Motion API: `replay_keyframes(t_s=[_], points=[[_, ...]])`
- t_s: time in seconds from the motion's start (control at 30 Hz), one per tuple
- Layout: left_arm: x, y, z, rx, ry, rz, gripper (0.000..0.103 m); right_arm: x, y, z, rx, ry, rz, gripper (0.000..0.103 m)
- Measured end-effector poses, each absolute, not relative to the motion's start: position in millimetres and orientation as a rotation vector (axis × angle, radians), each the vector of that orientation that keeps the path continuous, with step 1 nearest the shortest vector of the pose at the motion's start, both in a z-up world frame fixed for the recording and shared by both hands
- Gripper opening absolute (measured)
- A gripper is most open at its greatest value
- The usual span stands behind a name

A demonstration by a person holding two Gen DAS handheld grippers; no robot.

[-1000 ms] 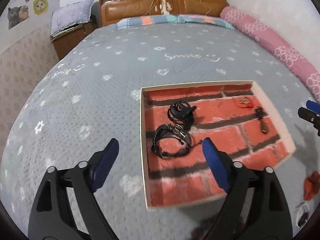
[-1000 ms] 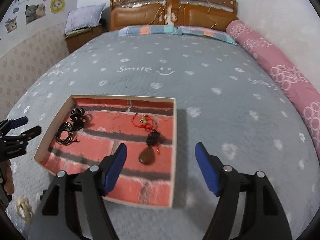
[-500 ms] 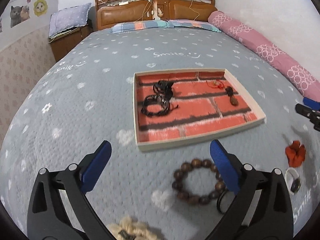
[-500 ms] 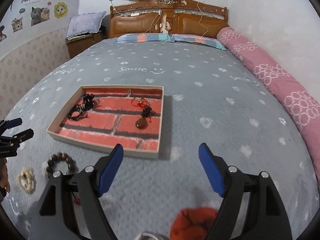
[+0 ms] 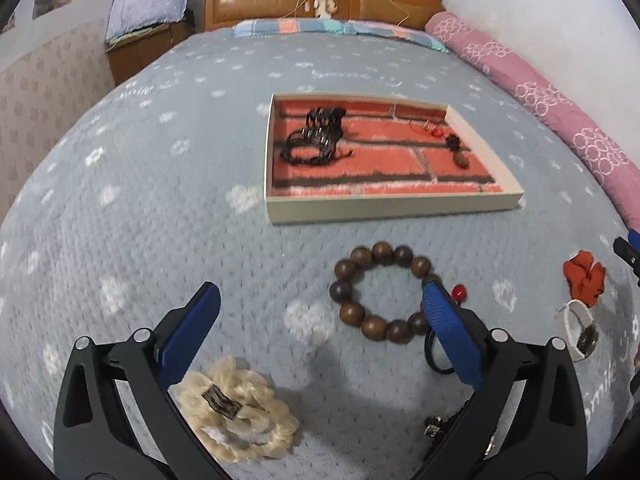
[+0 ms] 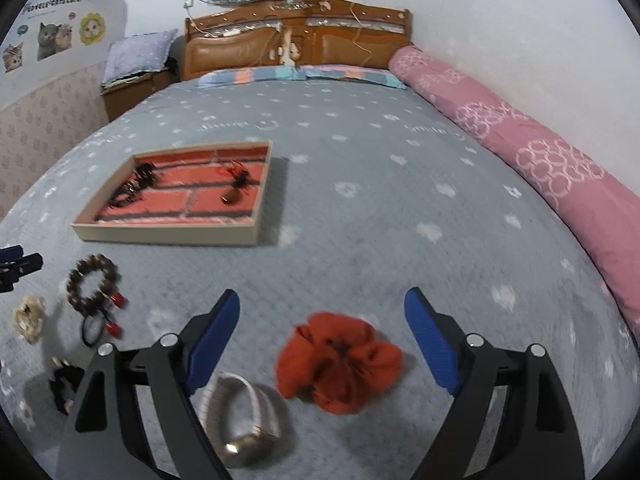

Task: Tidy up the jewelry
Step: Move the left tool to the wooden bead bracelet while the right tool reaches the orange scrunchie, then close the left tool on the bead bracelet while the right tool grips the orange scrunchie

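A brick-patterned tray (image 5: 384, 203) (image 6: 168, 236) lies on the bed and holds black cords (image 5: 316, 140) and a brown pendant (image 5: 460, 158). My left gripper (image 5: 320, 312) is open and empty, above a brown bead bracelet (image 5: 380, 292) and a cream scrunchie (image 5: 236, 412). My right gripper (image 6: 322, 316) is open and empty, just above an orange-red scrunchie (image 6: 340, 360) and a white band (image 6: 240, 412). The bracelet (image 6: 92, 280) and cream scrunchie (image 6: 28, 316) also show at the left of the right wrist view.
A black hair tie with red beads (image 6: 100, 324) and a small black piece (image 6: 64, 384) lie near the bracelet. A pink bolster (image 6: 520, 140) runs along the right wall. The headboard (image 6: 296, 40) stands far back. The grey bedspread (image 6: 400, 220) stretches around the tray.
Both grippers have pulled back from the tray toward the near edge of the bed. The loose bracelet and scrunchies now lie under them. Both stay open.
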State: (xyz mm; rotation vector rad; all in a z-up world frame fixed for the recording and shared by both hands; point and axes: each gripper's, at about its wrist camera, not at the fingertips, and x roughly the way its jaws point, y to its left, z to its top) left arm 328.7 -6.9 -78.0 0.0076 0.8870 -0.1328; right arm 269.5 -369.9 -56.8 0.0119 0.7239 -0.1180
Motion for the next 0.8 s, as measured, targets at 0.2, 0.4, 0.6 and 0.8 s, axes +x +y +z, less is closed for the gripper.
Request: replay_keyframes(t_s=[0.2, 0.4, 0.6, 0.8], points=[[336.8, -13.9, -100.9, -0.018, 0.913, -0.103, 0.098, 273.9, -388.3, -85.4, 0.010, 0.759, -0.152, 0.083], [348.8, -22.5, -122.7, -0.020, 0.946, -0.074, 0.097, 278.1, -388.9, -98.3, -0.028, 0.791, -0.136, 0.083], [359.4, -28.4, -134.5, 0.009, 0.966, -0.053, 0.087, 284.4, -392.1, -119.1, -0.005, 0.844, -0.133, 0.083], [368.6, -24.8, -145.2, -0.020, 0.991, -0.049, 0.083, 288.7, -390.3, -131.1, 0.007, 0.859, -0.121, 0.070]])
